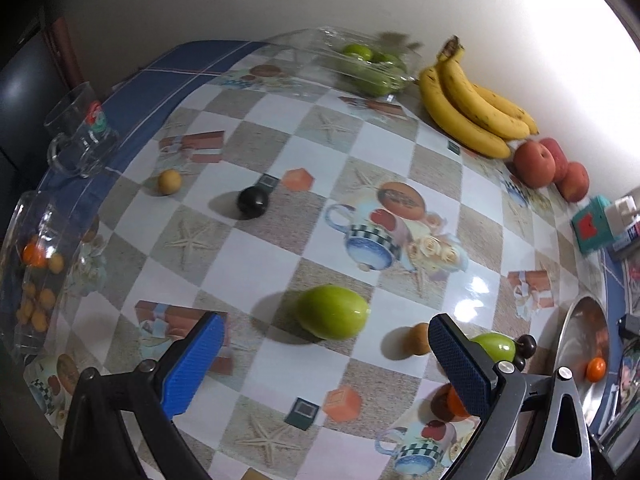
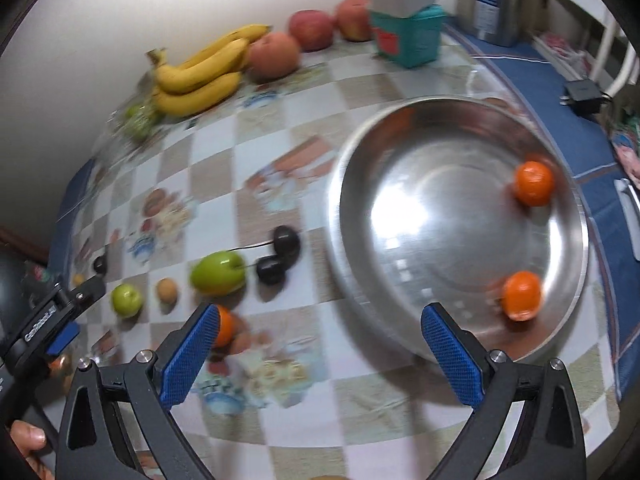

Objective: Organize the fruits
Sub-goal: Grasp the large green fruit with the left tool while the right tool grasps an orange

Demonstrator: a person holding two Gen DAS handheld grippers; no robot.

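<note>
My left gripper (image 1: 324, 364) is open and empty, just short of a green fruit (image 1: 333, 312) lying on the tablecloth. A small tan fruit (image 1: 418, 338), a second green fruit (image 1: 494, 346) and dark cherries (image 1: 527, 346) lie by its right finger; an orange fruit (image 1: 456, 402) sits partly hidden behind that finger. My right gripper (image 2: 320, 354) is open and empty in front of a steel bowl (image 2: 360, 184) holding two orange fruits (image 2: 534, 183) (image 2: 521, 295). Another orange fruit (image 2: 224, 326) peeks from behind its left finger. The left gripper (image 2: 64, 308) shows at the left edge.
Bananas (image 1: 468, 100), red apples (image 1: 534, 164) and a clear tray of green fruit (image 1: 372, 66) line the wall. A glass mug (image 1: 80, 136) and a glass dish with small orange fruits (image 1: 36, 280) stand at the left. A black ball (image 1: 253, 202), tan fruit (image 1: 169, 182), teal box (image 2: 408, 34).
</note>
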